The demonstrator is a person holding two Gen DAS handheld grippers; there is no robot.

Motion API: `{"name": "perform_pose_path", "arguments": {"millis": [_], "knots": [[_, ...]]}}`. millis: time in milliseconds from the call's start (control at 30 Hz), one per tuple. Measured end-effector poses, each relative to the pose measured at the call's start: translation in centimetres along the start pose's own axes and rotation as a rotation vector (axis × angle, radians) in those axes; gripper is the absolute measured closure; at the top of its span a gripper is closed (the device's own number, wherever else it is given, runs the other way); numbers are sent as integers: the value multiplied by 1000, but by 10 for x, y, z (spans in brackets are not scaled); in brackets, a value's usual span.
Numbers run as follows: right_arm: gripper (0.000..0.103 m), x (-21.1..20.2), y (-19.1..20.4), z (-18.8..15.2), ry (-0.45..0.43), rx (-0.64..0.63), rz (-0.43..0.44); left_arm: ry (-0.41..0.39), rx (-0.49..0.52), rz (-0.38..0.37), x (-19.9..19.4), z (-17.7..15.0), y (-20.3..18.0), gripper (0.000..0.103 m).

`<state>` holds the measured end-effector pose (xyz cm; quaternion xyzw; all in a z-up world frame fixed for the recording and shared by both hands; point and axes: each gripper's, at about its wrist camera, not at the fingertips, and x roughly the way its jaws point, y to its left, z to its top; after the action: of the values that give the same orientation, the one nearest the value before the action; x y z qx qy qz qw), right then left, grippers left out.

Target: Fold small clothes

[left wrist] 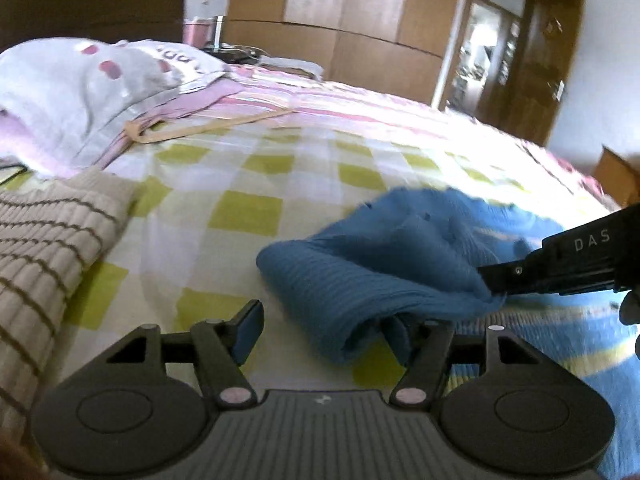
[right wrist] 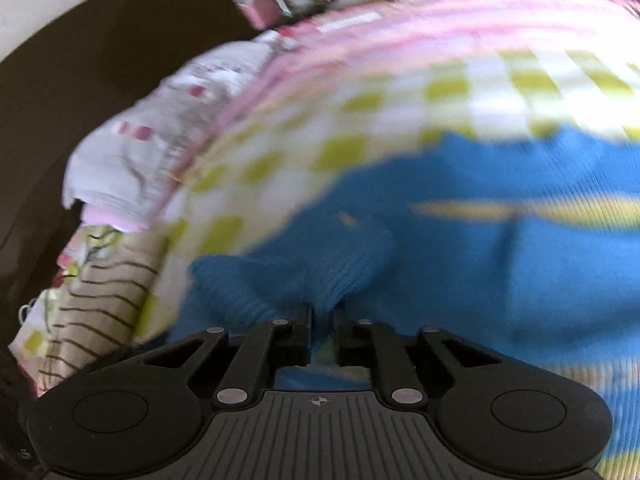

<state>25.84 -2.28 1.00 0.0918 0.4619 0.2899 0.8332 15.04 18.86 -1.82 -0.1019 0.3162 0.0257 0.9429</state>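
A blue knit sweater (left wrist: 380,264) with a yellow stripe lies on the checked bed sheet (left wrist: 248,184). Its near end is bunched into a roll. My left gripper (left wrist: 324,330) stands open at that roll: the left finger is free over the sheet, while the right finger (left wrist: 400,336) is tucked under the fabric's edge. My right gripper (left wrist: 490,280) comes in from the right and pinches a fold of the sweater. In the blurred right wrist view, the right gripper (right wrist: 325,320) is shut on a ridge of the blue sweater (right wrist: 460,240).
A beige striped knit garment (left wrist: 48,248) lies at the left, near the bed's edge (right wrist: 96,312). Behind it sit a grey and pink pile of bedding (left wrist: 80,92) and a tan hanger (left wrist: 192,128). A wooden wardrobe (left wrist: 360,40) stands beyond the bed.
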Motion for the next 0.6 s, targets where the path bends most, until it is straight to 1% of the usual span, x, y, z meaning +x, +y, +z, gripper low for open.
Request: {"name": "perform_pose_path", "arguments": {"millis": [100, 133, 167, 233, 300, 400, 500, 600], "knots": [[89, -6, -13, -6, -16, 62, 19, -5, 39, -1, -1, -1, -7, 34], [87, -8, -15, -6, -29, 81, 30, -7, 42, -4, -1, 0, -6, 34], [86, -11, -18, -5, -42, 98, 37, -7, 40, -6, -1, 0, -6, 34], [77, -12, -22, -2, -63, 131, 42, -5, 29, -10, 0, 0, -3, 34], [71, -11, -26, 1, -74, 154, 38, -1, 14, -11, 0, 1, -1, 34], [70, -8, -26, 7, -91, 170, 37, 1, -4, -15, -1, 1, 1, 34], [65, 1, -23, 10, -83, 142, -10, 4, -10, -15, -1, 1, 1, 34], [65, 14, -25, 10, -57, 154, -32, 3, -6, -15, -1, 1, 0, 34]]}}
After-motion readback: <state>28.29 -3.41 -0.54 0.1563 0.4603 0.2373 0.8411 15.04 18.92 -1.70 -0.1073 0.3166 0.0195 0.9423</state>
